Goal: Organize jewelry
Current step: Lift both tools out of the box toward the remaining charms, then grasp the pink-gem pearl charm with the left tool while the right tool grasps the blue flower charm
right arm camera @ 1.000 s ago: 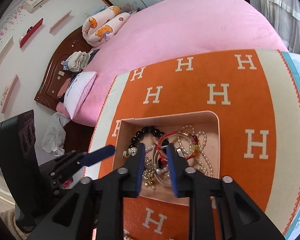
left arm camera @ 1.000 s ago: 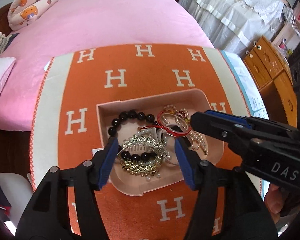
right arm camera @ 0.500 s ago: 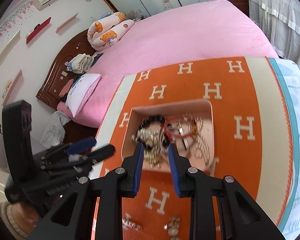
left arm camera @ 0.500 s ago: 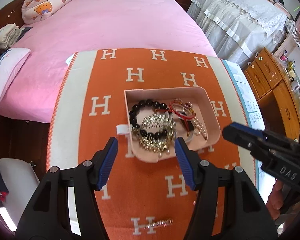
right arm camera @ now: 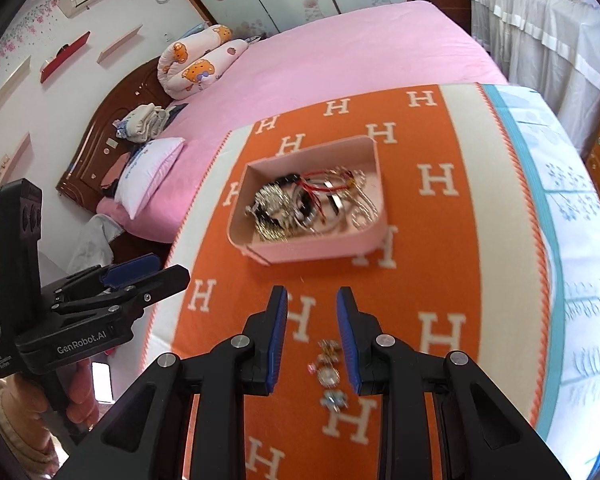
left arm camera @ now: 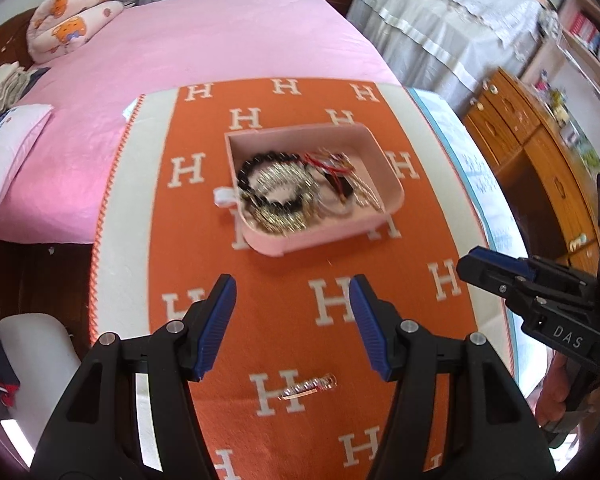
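Left wrist view: I'm holding the left gripper above the orange blanket, its fingers spread wide and gripping nothing. My right gripper is hovering with its fingers apart too, over small trinkets. The pink tray is carrying a black bead bracelet, red cord and gold pieces. Both grippers have pulled back from the tray since a second ago, and a hair clip is showing.
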`<action>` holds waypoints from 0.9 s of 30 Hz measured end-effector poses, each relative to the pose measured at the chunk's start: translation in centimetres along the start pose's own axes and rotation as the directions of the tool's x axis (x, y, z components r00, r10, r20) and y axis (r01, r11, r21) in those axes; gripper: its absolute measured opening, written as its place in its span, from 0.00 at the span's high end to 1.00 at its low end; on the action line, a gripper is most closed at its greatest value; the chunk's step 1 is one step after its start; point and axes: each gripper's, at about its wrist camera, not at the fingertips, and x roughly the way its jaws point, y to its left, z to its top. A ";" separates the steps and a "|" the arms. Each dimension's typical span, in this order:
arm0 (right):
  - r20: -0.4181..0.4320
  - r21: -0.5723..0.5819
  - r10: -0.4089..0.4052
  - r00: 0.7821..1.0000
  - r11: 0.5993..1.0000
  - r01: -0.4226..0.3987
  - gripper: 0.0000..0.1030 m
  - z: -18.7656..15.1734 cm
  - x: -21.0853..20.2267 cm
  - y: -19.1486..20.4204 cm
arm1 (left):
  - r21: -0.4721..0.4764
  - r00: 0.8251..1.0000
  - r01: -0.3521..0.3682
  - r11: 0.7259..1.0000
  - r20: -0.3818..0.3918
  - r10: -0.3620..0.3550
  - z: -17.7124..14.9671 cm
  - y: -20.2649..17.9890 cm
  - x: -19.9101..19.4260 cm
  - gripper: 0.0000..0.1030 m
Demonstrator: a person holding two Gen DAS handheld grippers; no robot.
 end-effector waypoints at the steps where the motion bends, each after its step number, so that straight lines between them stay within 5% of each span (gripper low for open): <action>1: 0.002 -0.006 -0.012 1.000 1.000 0.012 0.75 -0.8 -0.3 -0.1 | 0.009 1.000 0.008 1.000 -0.006 -0.008 -0.4 -0.4 0.2 0.46; 16: -0.039 -0.154 -0.067 0.997 0.986 0.060 0.75 -10.5 2.6 0.0 | 0.052 0.991 0.112 0.992 -0.086 -0.108 -3.8 -4.0 5.5 0.46; 27: -0.001 -0.323 -0.115 0.993 0.940 0.109 0.75 -13.4 6.3 1.0 | 0.081 0.981 0.166 0.983 -0.111 -0.157 -4.0 -4.9 7.9 0.46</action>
